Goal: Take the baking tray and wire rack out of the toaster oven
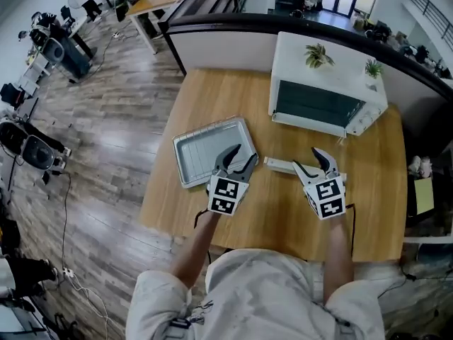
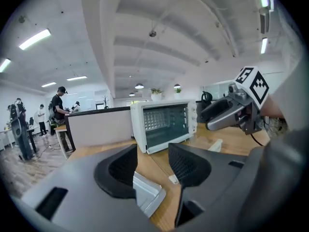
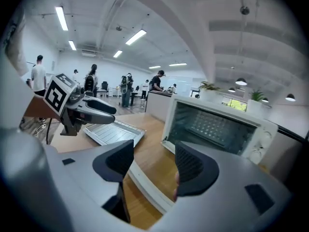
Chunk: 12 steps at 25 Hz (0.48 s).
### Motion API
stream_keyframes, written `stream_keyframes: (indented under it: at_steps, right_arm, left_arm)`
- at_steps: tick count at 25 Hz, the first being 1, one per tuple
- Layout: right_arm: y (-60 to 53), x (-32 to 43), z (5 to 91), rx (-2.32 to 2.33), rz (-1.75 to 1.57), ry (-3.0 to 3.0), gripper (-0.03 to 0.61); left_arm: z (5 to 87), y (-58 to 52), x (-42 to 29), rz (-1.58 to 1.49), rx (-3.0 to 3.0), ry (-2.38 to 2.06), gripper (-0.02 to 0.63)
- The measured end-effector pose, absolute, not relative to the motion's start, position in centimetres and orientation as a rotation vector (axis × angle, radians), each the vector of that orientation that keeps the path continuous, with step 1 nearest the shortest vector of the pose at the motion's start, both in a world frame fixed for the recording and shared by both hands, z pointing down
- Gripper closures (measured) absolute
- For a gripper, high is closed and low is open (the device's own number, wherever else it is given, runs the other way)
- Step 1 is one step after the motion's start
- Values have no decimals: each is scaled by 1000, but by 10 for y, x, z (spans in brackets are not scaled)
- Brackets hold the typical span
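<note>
The white toaster oven (image 1: 322, 98) stands at the back right of the wooden table, its glass door closed. A grey baking tray (image 1: 211, 149) lies flat on the table to the oven's left; fine parallel lines show in it in the right gripper view (image 3: 114, 132), perhaps the wire rack. My left gripper (image 1: 241, 156) hovers by the tray's near right corner (image 2: 147, 193), jaws open and empty (image 2: 152, 166). My right gripper (image 1: 309, 160) hangs in front of the oven (image 3: 217, 127), also open with nothing between its jaws (image 3: 154, 166). Each gripper shows in the other's view.
A white bar-shaped object (image 1: 280, 165) lies on the table between the two grippers. Two small potted plants (image 1: 318, 55) sit on the oven's top. A low partition (image 1: 219, 48) runs behind the table. People stand far off in the room.
</note>
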State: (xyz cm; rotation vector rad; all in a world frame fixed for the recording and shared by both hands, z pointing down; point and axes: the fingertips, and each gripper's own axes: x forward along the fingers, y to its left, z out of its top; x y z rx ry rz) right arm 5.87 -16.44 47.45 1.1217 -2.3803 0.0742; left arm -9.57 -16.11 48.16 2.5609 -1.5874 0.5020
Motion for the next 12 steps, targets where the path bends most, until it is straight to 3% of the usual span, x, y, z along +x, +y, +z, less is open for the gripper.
stream_keyframes:
  at_steps: [12]
  right_arm:
    - [-129,188,408,1786,112,-2377,304]
  left_arm:
    - [415,-146,-18,200,2781,-1572,399]
